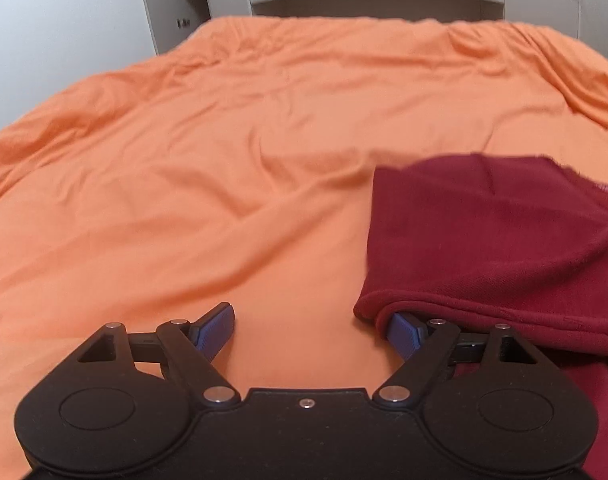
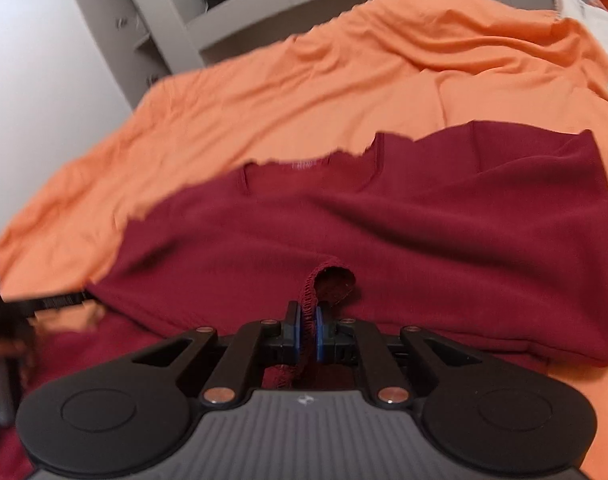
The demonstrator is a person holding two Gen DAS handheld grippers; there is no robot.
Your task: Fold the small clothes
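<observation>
Right gripper [image 2: 307, 330]: jaws pressed together, a stitched hem of the shirt [image 2: 383, 232] is pinched between the blue pads [image 2: 320, 334]. A small loop of hem is seen standing up just beyond the pads.

Left gripper [image 1: 309, 330]: jaws spread wide, nothing is held. Its right pad [image 1: 403, 330] is tucked under the rolled hem edge at the shirt's left corner; the left pad [image 1: 214, 330] sits apart from the shirt, over bare sheet [image 1: 224, 140].

The shirt is laid across the orange sheet, partly doubled over on itself, collar on the side far from the grippers. In the right wrist view the other gripper is only seen as a blurred dark shape at the shirt's left edge.

Handling, as judged: the shirt is a light, limp knit with no stiffness, so any unheld span will sag and drag. Grip is good, since the fabric is not slippery. Not fragile. Hold is best taken at hems and corners, where the stitched double layer gives thickness; both corners of one edge should be held so the fold line stays straight. Wrinkled sheet under the shirt may be caught along with it; a shallow pinch is advised.
</observation>
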